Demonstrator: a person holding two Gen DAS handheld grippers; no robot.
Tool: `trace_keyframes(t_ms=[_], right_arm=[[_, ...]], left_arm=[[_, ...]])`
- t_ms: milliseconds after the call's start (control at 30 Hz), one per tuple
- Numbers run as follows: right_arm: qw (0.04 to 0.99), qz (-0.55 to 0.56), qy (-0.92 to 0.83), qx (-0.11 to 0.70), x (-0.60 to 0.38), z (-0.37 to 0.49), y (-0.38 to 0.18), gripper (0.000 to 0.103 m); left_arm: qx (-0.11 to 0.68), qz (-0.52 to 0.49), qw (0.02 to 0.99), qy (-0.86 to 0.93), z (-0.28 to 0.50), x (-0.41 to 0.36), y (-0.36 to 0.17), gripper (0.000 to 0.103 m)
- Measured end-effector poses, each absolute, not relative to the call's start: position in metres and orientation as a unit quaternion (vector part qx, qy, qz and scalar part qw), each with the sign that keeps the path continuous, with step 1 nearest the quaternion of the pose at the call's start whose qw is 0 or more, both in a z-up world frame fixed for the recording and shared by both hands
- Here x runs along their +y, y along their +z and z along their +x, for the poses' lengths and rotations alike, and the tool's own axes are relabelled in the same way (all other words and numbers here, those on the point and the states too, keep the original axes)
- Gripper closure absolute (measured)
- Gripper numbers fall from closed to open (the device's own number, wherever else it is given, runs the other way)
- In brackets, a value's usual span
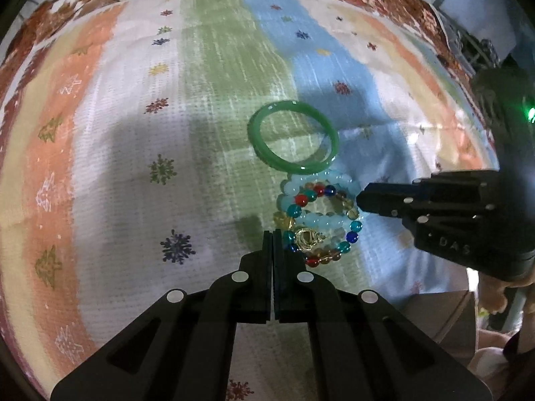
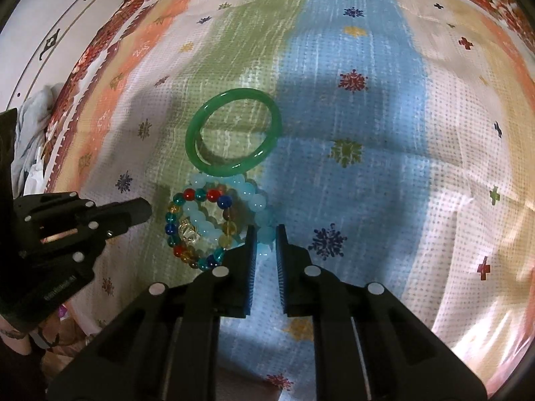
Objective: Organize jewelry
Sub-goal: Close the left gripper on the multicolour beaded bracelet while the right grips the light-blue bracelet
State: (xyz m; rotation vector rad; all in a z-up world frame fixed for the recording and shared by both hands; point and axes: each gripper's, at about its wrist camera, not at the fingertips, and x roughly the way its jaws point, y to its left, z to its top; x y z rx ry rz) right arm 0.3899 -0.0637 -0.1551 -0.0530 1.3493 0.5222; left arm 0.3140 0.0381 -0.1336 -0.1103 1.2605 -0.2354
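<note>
A green jade bangle (image 1: 293,135) (image 2: 233,131) lies flat on the striped cloth (image 1: 133,153) (image 2: 384,167). Just below it, a pale blue bead bracelet (image 1: 317,197) (image 2: 254,200) and a multicolour bead bracelet (image 1: 334,250) (image 2: 192,197) with a gold charm (image 1: 307,239) lie overlapping. My left gripper (image 1: 272,234) is shut and empty, its tips at the left edge of the bead pile. My right gripper (image 2: 266,230) is slightly open, with pale blue beads between its tips; it also shows in the left wrist view (image 1: 362,198), touching the pile's right side.
The cloth covers a table with a floral border (image 1: 67,10) (image 2: 100,40). A crumpled grey cloth (image 2: 33,123) lies beyond the left edge. Dark equipment with a green light (image 1: 531,113) stands off the right side.
</note>
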Motion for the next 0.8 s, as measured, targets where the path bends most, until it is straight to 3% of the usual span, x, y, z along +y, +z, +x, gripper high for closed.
trace_keyframes(t_ms=[400, 500, 633, 800], right_arm=[[0.741, 0.000, 0.239, 0.628, -0.0653, 0.3964, -0.1615, 0.085], [0.736, 0.014, 0.246, 0.630, -0.0672, 0.3979, -0.1628, 0.078], [0.734, 0.016, 0.252, 0.630, -0.0660, 0.3980, -0.1624, 0.074], [0.733, 0.023, 0.255, 0.631, -0.0679, 0.3982, -0.1626, 0.073]], left_arm=[[0.584, -0.051, 0.803, -0.113, 0.3171, 0.0312, -0.1388, 0.099], [0.582, -0.050, 0.803, -0.116, 0.3182, 0.0278, -0.1398, 0.094], [0.573, -0.061, 0.807, -0.129, 0.3186, 0.0268, -0.1351, 0.079], [0.569, -0.062, 0.810, -0.127, 0.3196, 0.0250, -0.1319, 0.078]])
